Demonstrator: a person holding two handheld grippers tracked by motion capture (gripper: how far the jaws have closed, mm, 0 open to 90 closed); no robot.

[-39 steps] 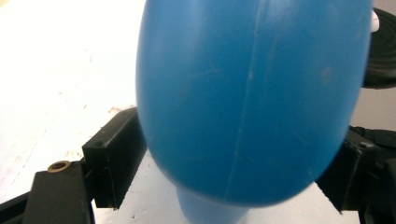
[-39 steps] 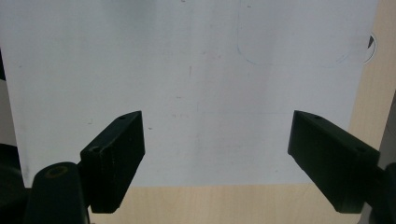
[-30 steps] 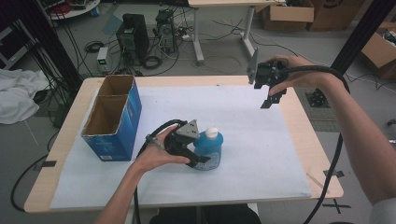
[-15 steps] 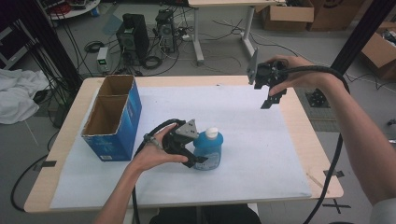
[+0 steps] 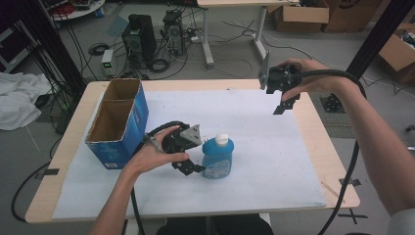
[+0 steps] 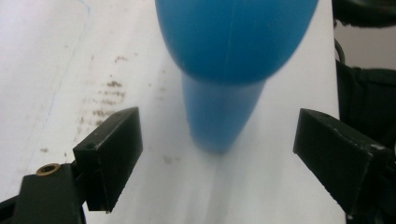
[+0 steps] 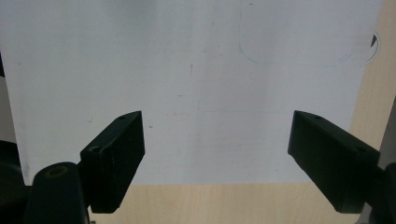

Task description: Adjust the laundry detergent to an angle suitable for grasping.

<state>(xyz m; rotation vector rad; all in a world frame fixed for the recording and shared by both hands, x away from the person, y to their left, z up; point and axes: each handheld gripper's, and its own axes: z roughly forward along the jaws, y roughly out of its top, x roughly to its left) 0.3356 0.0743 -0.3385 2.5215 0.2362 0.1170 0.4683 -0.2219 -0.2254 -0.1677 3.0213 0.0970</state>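
A blue bottle (image 5: 218, 157) with a white cap stands upright on the white sheet (image 5: 254, 171) near the table's middle. My left gripper (image 5: 195, 154) lies just left of it, pointing at it. Its jaws have just been opening and are open, apart from the bottle. In the left gripper view the bottle (image 6: 229, 56) looms blurred just ahead of the left gripper (image 6: 217, 154), with nothing between the pads. My right gripper (image 5: 276, 93) hangs above the table's far right, open and empty. In the right gripper view the right gripper (image 7: 217, 149) looks down on bare sheet.
A blue cardboard box (image 5: 120, 122), open at the top, stands at the left of the table (image 5: 313, 122), close to my left hand. Computers, cables and cardboard boxes lie on the floor beyond the far edge.
The left gripper has let go of the bottle and drawn back a little to the left. The bottle now stands free and upright. The right gripper has stayed put.
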